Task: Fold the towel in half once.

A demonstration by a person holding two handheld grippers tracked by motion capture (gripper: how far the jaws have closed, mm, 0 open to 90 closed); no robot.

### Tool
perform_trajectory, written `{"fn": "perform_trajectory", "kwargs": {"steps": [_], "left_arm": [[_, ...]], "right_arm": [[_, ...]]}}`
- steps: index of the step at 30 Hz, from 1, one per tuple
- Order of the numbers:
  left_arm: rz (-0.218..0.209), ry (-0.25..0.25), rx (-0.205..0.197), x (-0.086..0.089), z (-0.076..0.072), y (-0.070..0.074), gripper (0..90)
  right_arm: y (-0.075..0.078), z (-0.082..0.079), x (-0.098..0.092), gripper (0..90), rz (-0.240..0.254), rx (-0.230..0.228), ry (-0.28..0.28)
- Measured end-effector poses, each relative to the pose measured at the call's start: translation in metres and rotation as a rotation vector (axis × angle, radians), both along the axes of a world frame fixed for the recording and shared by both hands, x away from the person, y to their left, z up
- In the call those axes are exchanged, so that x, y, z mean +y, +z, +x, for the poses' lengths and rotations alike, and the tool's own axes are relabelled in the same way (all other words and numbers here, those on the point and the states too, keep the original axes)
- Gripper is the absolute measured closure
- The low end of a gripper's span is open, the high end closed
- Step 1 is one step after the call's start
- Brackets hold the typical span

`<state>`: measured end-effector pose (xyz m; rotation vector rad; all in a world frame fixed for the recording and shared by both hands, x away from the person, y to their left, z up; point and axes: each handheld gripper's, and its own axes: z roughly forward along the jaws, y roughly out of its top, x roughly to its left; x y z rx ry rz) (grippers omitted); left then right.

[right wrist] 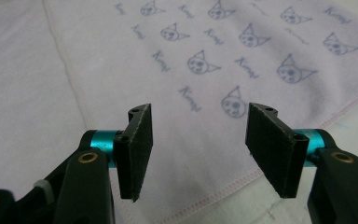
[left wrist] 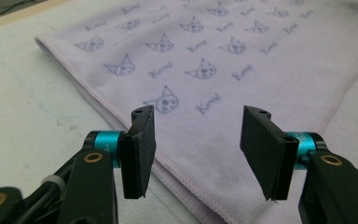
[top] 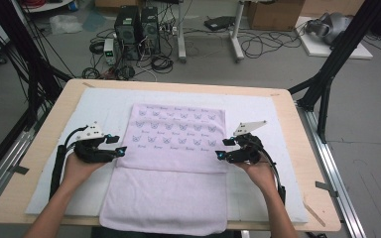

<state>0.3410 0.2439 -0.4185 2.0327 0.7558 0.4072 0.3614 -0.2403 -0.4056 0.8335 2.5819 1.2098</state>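
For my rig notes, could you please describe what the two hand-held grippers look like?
Each hand-held gripper, left and right, is black, with flat rectangular black pads on teal collars, brass-coloured pivot rivets, a grey three-cornered top plate and a trailing black cable. The forearms are sleeveless.

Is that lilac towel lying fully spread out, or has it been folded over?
Folded over. On the towel a printed upper layer ends in a hemmed edge partway down, lying on a plain layer that reaches the table's near edge.

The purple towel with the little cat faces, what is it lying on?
The towel lies on a white mat that covers most of the wooden table. Its far half is folded onto its plain near half. The mat surface directly beneath the towel is covered.
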Motion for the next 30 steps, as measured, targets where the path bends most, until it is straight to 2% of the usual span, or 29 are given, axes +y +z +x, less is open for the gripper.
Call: {"fn": "perform_trajectory", "kwargs": {"steps": [2, 3, 4, 6, 7, 10, 13, 18, 21, 25, 28, 30], "left_arm": [[0.0, -0.004, 0.001, 0.001, -0.001, 0.0, 45.7], [-0.001, -0.005, 0.003, 0.002, -0.002, -0.001, 45.9], [-0.007, -0.003, 0.005, 0.002, -0.002, -0.001, 45.9], [-0.004, -0.011, 0.01, 0.002, -0.004, -0.003, 46.2], [0.004, -0.015, 0.012, 0.001, -0.004, -0.004, 46.3], [0.001, -0.023, 0.011, 0.001, -0.007, -0.004, 46.8], [0.004, -0.023, 0.014, 0.002, -0.008, -0.005, 47.8], [0.025, -0.037, 0.014, 0.0, -0.007, -0.009, 48.3], [0.029, -0.043, 0.01, -0.002, -0.006, -0.01, 53.1], [0.049, -0.062, 0.029, -0.004, -0.004, -0.013, 60.8], [0.061, -0.085, 0.034, -0.006, -0.005, -0.014, 62.4], [0.054, -0.095, 0.047, -0.008, -0.006, -0.015, 62.3]], "right_arm": [[-0.002, -0.003, 0.0, 41.8, 0.008, -0.018, -0.002], [-0.004, -0.006, -0.001, 43.1, 0.032, -0.053, -0.009], [-0.006, -0.009, -0.002, 43.2, 0.049, -0.067, -0.013], [-0.009, -0.011, -0.003, 43.1, 0.038, -0.05, -0.016], [-0.009, -0.012, -0.004, 43.0, 0.03, -0.056, -0.014], [-0.011, -0.016, -0.01, 43.6, 0.048, -0.057, -0.029], [-0.014, -0.02, -0.012, 43.6, 0.042, -0.031, -0.029], [-0.016, -0.024, -0.006, 47.2, 0.028, -0.062, -0.009], [-0.019, -0.024, -0.001, 49.4, 0.001, -0.061, 0.006], [-0.021, -0.023, 0.003, 51.4, -0.001, -0.053, 0.025], [-0.023, -0.024, 0.007, 51.9, -0.007, -0.043, 0.044], [-0.025, -0.024, 0.009, 51.4, -0.009, -0.037, 0.052]]}}
